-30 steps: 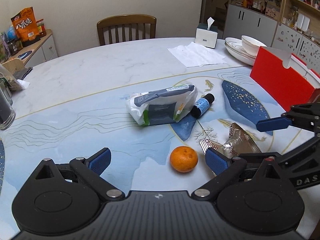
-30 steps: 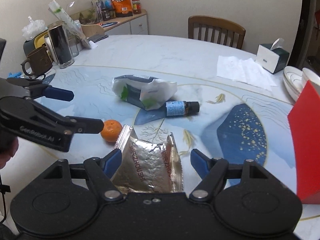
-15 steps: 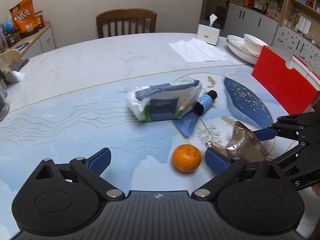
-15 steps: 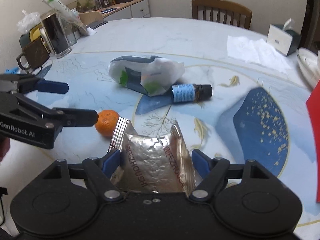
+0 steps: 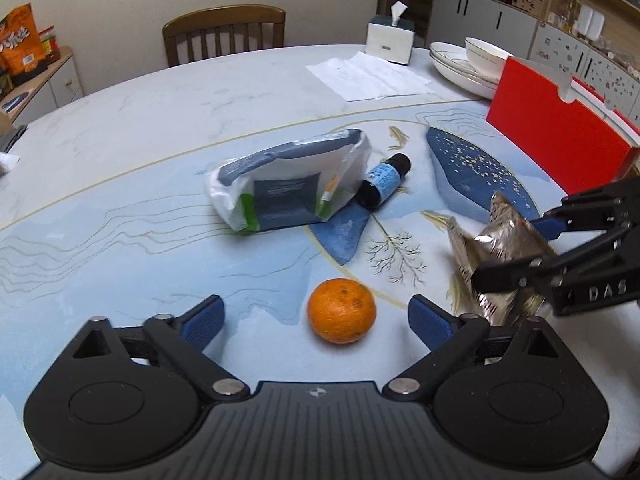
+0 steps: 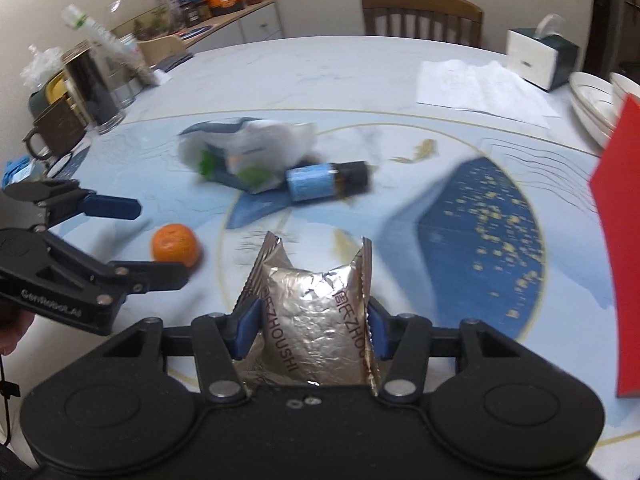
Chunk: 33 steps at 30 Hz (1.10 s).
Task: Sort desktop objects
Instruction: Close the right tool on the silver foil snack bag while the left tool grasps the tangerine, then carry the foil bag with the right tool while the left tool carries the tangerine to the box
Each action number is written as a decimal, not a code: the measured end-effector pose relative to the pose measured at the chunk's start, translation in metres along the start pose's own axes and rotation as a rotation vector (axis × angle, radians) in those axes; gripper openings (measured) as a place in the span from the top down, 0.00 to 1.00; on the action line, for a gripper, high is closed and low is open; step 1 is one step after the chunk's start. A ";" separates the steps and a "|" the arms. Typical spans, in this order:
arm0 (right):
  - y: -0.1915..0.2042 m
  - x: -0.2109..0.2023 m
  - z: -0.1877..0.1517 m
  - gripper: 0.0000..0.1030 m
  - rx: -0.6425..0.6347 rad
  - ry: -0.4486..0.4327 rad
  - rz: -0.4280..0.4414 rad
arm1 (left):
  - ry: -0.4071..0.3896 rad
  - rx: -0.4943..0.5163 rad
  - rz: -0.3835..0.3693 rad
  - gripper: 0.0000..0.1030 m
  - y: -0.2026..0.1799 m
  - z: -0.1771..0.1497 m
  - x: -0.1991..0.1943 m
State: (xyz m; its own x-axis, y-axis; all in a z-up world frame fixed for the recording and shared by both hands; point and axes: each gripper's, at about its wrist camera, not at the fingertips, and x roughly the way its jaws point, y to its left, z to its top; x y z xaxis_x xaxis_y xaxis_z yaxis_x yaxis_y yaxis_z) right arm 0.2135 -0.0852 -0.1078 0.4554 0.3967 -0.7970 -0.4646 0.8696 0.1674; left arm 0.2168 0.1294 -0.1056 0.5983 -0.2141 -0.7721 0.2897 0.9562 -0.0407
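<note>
The right hand-held gripper [image 6: 312,326] is clenched on the silver foil packet [image 6: 316,320]: its two blue pads press the packet from both sides, and the foil is bent up at the two edges. Its jaws have just been closing onto this packet. The left hand-held gripper [image 5: 316,320] is released, its jaws standing wide although they have just been closing a little, and the orange [image 5: 341,310] lies on the counter [image 5: 140,152] between its fingertips, touching neither of them. Farther ahead lies the white and grey pouch [image 5: 290,184], and the small dark bottle [image 5: 382,180] with a blue label rests on its side just beside it. The red box [image 5: 560,128] stands at the right edge of the counter.
</note>
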 end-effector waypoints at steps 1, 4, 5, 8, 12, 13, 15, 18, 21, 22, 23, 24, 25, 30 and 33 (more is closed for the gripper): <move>-0.003 -0.001 0.000 0.50 0.005 -0.001 -0.007 | 0.003 0.004 -0.002 0.13 -0.002 0.000 0.001; -0.007 -0.003 -0.002 0.51 0.013 -0.005 -0.016 | 0.009 0.012 -0.001 0.27 -0.006 0.000 0.004; -0.007 -0.004 -0.002 0.51 0.014 -0.006 -0.018 | 0.011 0.015 -0.002 0.32 -0.007 0.000 0.005; -0.006 -0.006 -0.003 0.54 0.009 -0.011 -0.019 | 0.016 0.026 0.006 0.39 -0.011 0.000 0.006; -0.009 -0.010 -0.003 0.57 0.013 -0.016 -0.011 | 0.015 0.038 0.036 0.52 -0.016 0.000 0.007; -0.009 -0.010 -0.003 0.58 0.014 -0.017 -0.013 | 0.014 0.038 0.038 0.53 -0.017 0.000 0.007; -0.010 -0.012 -0.004 0.58 0.016 -0.018 -0.018 | 0.014 0.038 0.037 0.60 -0.018 0.001 0.006; -0.013 -0.016 -0.005 0.59 0.022 -0.023 -0.026 | 0.014 0.047 0.052 0.65 -0.022 0.002 0.006; -0.018 -0.021 -0.007 0.59 0.030 -0.027 -0.028 | 0.018 0.043 0.055 0.66 -0.025 0.003 0.006; -0.019 -0.023 -0.007 0.59 0.032 -0.028 -0.029 | 0.018 0.042 0.057 0.66 -0.025 0.003 0.006; -0.020 -0.026 -0.008 0.59 0.032 -0.030 -0.028 | 0.020 0.039 0.059 0.66 -0.027 0.003 0.006; -0.022 -0.028 -0.008 0.59 0.031 -0.033 -0.027 | 0.022 0.031 0.058 0.66 -0.028 0.004 0.006; -0.024 -0.031 -0.008 0.59 0.031 -0.035 -0.028 | 0.023 0.023 0.054 0.66 -0.029 0.004 0.005; -0.036 -0.046 -0.008 0.59 0.045 -0.054 -0.025 | 0.004 0.010 0.037 0.66 -0.048 0.013 -0.002; -0.045 -0.056 -0.009 0.59 0.056 -0.065 -0.022 | -0.016 0.014 0.025 0.66 -0.063 0.021 -0.007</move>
State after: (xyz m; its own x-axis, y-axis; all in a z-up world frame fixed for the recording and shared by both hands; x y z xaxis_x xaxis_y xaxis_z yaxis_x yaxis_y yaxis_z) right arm 0.2019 -0.1492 -0.0758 0.5139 0.3941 -0.7620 -0.4113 0.8927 0.1843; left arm 0.2097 0.0666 -0.0842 0.6176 -0.1933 -0.7623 0.2846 0.9586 -0.0125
